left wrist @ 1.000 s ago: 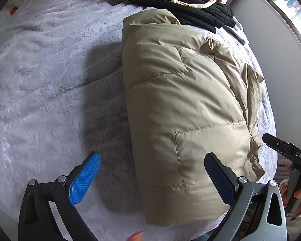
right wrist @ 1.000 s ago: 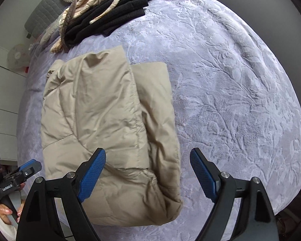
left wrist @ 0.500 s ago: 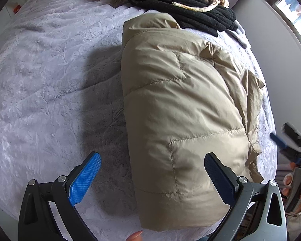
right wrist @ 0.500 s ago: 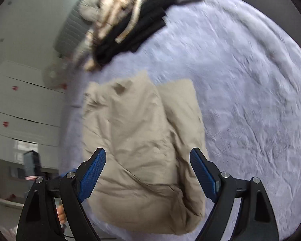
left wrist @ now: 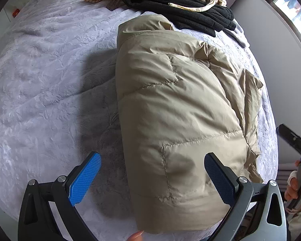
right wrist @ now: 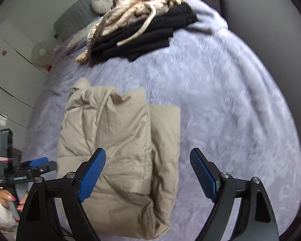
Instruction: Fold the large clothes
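Observation:
A beige padded jacket [left wrist: 176, 108] lies folded into a thick bundle on the lilac bedspread [left wrist: 50, 80]. My left gripper [left wrist: 152, 174] hangs open above the bundle's near end, its blue pads apart and nothing between them. In the right wrist view the same jacket [right wrist: 118, 146] lies below my right gripper [right wrist: 148, 174], which is open and holds nothing. The left gripper [right wrist: 38, 164] shows at the left edge of that view, in a hand. The right gripper's body [left wrist: 295, 140] shows at the right edge of the left wrist view.
A pile of black and cream striped clothes [right wrist: 142, 26] sits at the far end of the bed, also seen as a clothes pile [left wrist: 178, 6]. A round cushion [right wrist: 104, 1] leans on the grey headboard. White cupboards [right wrist: 8, 70] stand to the left. A window [left wrist: 291, 10] is at right.
The right gripper has lifted and tilted up, so the jacket looks smaller and the headboard and clothes pile have come into its view. The left gripper has barely moved.

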`<control>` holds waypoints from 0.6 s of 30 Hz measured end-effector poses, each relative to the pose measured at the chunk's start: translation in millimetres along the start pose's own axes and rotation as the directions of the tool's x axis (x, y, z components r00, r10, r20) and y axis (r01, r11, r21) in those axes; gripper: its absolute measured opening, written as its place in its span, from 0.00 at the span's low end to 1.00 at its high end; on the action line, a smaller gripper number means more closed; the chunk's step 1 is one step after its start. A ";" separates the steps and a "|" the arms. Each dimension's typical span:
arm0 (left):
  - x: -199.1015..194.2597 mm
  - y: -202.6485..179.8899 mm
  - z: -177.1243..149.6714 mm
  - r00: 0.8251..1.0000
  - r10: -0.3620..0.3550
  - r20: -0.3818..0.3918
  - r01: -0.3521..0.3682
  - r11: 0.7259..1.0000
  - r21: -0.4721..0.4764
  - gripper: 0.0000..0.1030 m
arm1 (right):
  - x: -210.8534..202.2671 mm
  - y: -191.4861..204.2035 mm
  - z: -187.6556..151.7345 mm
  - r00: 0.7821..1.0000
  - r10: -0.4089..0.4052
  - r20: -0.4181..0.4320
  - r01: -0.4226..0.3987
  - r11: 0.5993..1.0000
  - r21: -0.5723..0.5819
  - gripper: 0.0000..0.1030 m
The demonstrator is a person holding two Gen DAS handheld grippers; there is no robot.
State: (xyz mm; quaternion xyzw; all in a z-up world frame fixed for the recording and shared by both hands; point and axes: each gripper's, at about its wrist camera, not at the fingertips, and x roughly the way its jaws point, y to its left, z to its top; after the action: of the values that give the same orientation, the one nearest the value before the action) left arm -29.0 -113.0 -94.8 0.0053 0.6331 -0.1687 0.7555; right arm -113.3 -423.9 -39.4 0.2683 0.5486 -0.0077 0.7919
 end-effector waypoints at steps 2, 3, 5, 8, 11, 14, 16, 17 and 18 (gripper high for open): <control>1.1 1.1 -0.1 1.000 -0.002 -0.003 0.002 1.000 -0.005 1.00 | 6.2 -7.7 -3.0 0.999 0.036 -0.009 -0.036 0.999 0.036 0.86; 1.7 1.9 -0.2 1.000 -0.005 -0.004 0.005 1.000 -0.008 1.00 | 8.8 -11.1 -4.3 0.998 0.059 -0.011 -0.058 0.997 0.055 0.86; 3.7 3.6 0.2 1.000 -0.015 -0.008 0.015 1.000 -0.016 1.00 | 15.9 -17.7 -6.3 0.995 0.098 -0.033 -0.094 0.991 0.092 0.86; 7.8 8.7 1.6 0.999 -0.044 -0.020 0.044 0.999 -0.031 1.00 | 27.1 -23.9 -8.2 0.986 0.149 -0.070 -0.139 0.982 0.130 1.00; 14.3 16.0 6.1 0.994 -0.105 -0.039 0.104 0.994 -0.046 1.00 | 38.9 -27.9 -8.1 0.977 0.178 -0.119 -0.161 0.977 0.141 1.00; 25.9 27.2 13.6 0.976 -0.202 -0.080 0.197 0.978 -0.071 1.00 | 55.0 -32.2 -6.1 0.967 0.184 -0.178 -0.160 0.977 0.141 1.00; 35.8 34.7 19.4 0.953 -0.280 -0.111 0.271 0.958 -0.091 1.00 | 66.2 -36.7 -4.1 0.955 0.203 -0.217 -0.171 0.973 0.155 1.00; 40.3 38.3 21.7 0.940 -0.319 -0.123 0.308 0.946 -0.102 1.00 | 71.5 -38.9 -2.6 0.948 0.216 -0.232 -0.181 0.970 0.163 1.00; 47.2 43.6 24.7 0.917 -0.374 -0.136 0.359 0.925 -0.121 1.00 | 76.0 -40.0 -0.6 0.942 0.233 -0.242 -0.196 0.966 0.167 1.00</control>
State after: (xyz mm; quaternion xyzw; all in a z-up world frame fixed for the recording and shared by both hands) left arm 12.6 -89.1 -144.1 -0.1356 0.6873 -0.2766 0.6578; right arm -95.8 -436.5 -122.6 0.3805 0.6131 0.0754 0.6882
